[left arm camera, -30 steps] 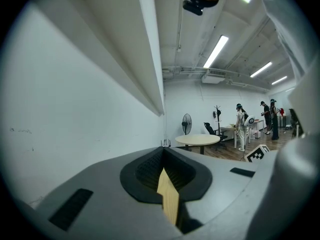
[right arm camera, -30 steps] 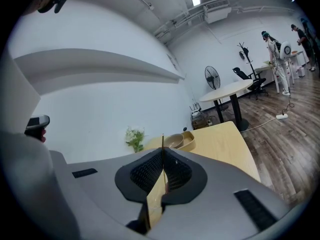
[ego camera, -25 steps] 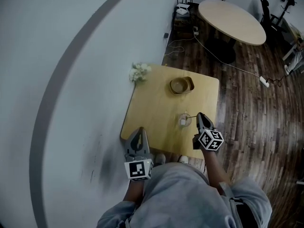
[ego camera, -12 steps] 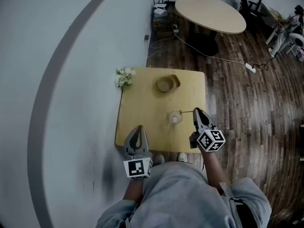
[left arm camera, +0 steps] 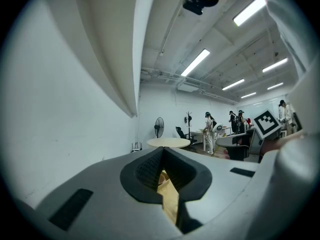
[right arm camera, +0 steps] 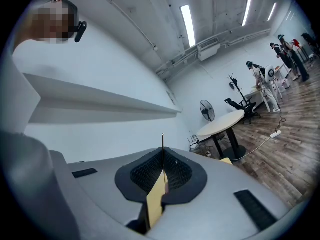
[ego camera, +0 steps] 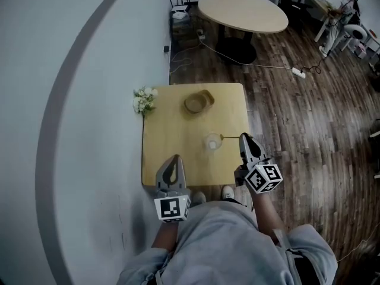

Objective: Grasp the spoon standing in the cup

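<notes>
A white wall (ego camera: 71,100) with a broad grey curved band fills the left of the head view, and dark plank floor (ego camera: 297,135) fills the right. A square, pale wooden surface (ego camera: 172,153) stands against the wall. Well beyond it stands an oval table (ego camera: 243,10) on a dark pedestal, with a cable running across the floor to a white power strip (ego camera: 298,72). The gripper views show a long room under strip ceiling lights, with a pedestal fan (right arm camera: 206,110) and people (left arm camera: 209,131) standing at the far end.

The left claw (ego camera: 173,159) hangs over the near edge of the surface, well apart from everything on it. In its own view the jaws are clenched to a thin slit with nothing between them.

The right claw (ego camera: 243,138) reaches in over the right edge of the surface. Its jaws are also pressed together, and the spoon's thin handle rises from their tips, so it is grasping the spoon (right arm camera: 162,140) by the end of the handle.

A wooden bowl (ego camera: 198,101) sits toward the far side of the surface. A small bunch of white flowers (ego camera: 143,100) lies at the far left corner by the wall. The clear cup (ego camera: 212,142) stands right of centre, just beside the right claw. The spoon leans out of it to the right, from the cup's mouth to the claw's tips.
</notes>
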Available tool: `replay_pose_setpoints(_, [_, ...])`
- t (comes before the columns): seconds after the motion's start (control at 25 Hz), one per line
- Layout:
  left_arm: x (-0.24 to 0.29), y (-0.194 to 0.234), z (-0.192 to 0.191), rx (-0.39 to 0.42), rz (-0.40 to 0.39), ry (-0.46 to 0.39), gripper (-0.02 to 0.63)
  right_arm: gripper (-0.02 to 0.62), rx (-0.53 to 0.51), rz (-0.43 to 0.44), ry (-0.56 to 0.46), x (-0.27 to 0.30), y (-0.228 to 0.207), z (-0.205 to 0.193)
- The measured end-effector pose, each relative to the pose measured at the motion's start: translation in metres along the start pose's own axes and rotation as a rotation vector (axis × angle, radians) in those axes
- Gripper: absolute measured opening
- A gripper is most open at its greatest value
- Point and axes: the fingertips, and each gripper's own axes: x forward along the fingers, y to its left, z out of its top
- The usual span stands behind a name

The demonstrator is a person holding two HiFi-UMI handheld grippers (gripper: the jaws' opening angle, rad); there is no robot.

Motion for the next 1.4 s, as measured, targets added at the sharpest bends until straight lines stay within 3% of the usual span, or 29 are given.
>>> replay_pose_setpoints(0.6, [-0.013, -0.038, -0.012, 0.009, -0.153, 0.018, 0.002, 0.002, 0.012, -0.041, -0.101, -0.074, 0.028, 0.024])
replay_pose_setpoints(1.0, [-0.024, -0.094, -0.001, 0.003, -0.136, -0.007, 0.002, 0.002, 0.003, 0.028, -0.105, -0.1, 0.015, 0.048])
replay_pose_setpoints(1.4, [-0.035, -0.118, 0.004, 0.024, -0.063, -0.017, 0.002, 0.0, 0.007, 0.102, -0.102, -0.111, 0.004, 0.057])
